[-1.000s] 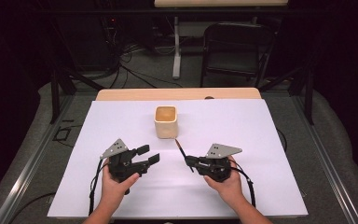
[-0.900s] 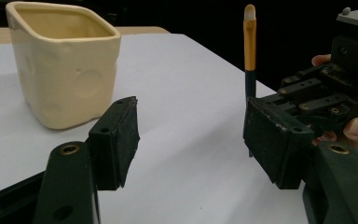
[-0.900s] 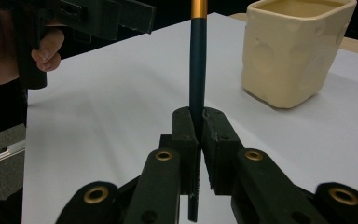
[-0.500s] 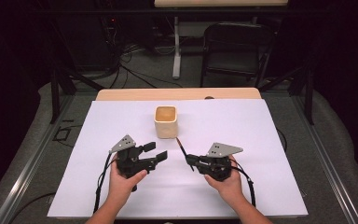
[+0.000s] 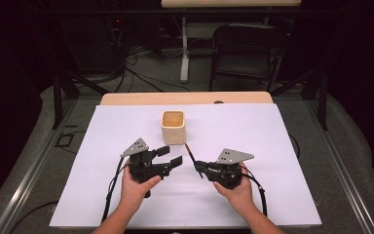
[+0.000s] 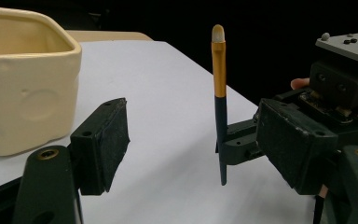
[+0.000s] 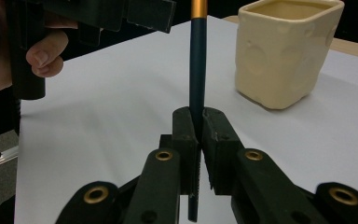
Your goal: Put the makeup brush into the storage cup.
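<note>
A thin brush (image 5: 190,151) with a dark handle, gold ferrule and pale tip (image 6: 218,32) stands nearly upright, and my right gripper (image 5: 197,165) is shut on its lower handle (image 7: 196,56). In the right gripper view the two jaws (image 7: 196,114) meet around the handle. My left gripper (image 5: 170,155) sits just left of the brush. Its jaws have just been opening and stand open (image 6: 196,140). The brush shows just ahead of their gap, and neither pad touches it. A cream ceramic cup (image 5: 173,127) stands behind both grippers.
A white sheet (image 5: 277,146) covers the wooden table (image 5: 190,98), with free room on both sides of the hands. A black chair (image 5: 246,48) and cables stand on the floor beyond the far edge. The cup (image 6: 23,79) is close to the left gripper's left jaw.
My left gripper has moved right, toward the brush and the right gripper, and its jaws have widened. The right gripper and brush have stayed put.
</note>
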Demonstrator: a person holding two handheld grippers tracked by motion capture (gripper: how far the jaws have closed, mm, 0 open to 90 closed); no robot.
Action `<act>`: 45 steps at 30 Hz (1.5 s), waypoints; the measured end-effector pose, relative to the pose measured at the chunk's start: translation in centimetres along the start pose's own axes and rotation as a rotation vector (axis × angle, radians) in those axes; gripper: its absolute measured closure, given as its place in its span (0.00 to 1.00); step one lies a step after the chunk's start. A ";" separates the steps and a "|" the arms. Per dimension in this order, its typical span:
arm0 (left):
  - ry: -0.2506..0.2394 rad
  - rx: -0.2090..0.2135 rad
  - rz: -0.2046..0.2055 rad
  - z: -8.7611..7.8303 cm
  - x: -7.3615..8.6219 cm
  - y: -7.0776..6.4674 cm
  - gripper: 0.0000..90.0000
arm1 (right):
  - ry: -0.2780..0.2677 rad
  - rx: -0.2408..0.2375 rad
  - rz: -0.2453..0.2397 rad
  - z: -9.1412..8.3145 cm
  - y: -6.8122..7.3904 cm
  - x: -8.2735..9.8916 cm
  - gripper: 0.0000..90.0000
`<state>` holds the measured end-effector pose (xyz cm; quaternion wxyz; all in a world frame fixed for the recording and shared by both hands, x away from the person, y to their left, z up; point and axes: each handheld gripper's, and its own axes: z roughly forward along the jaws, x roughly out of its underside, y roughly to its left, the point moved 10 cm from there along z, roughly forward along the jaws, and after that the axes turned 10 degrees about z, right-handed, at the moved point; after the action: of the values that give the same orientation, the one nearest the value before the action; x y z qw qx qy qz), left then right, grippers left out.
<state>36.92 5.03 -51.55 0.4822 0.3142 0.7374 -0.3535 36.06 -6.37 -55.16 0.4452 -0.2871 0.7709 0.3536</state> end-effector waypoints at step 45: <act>-0.065 0.087 -0.040 2.3 -1.1 -1.8 0.59 | -0.026 -0.004 0.037 0.2 0.2 -0.1 0.93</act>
<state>36.99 2.02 -50.76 0.4845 0.3085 0.7115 -0.4049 36.01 -6.08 -55.05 0.4480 -0.2691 0.7696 0.3669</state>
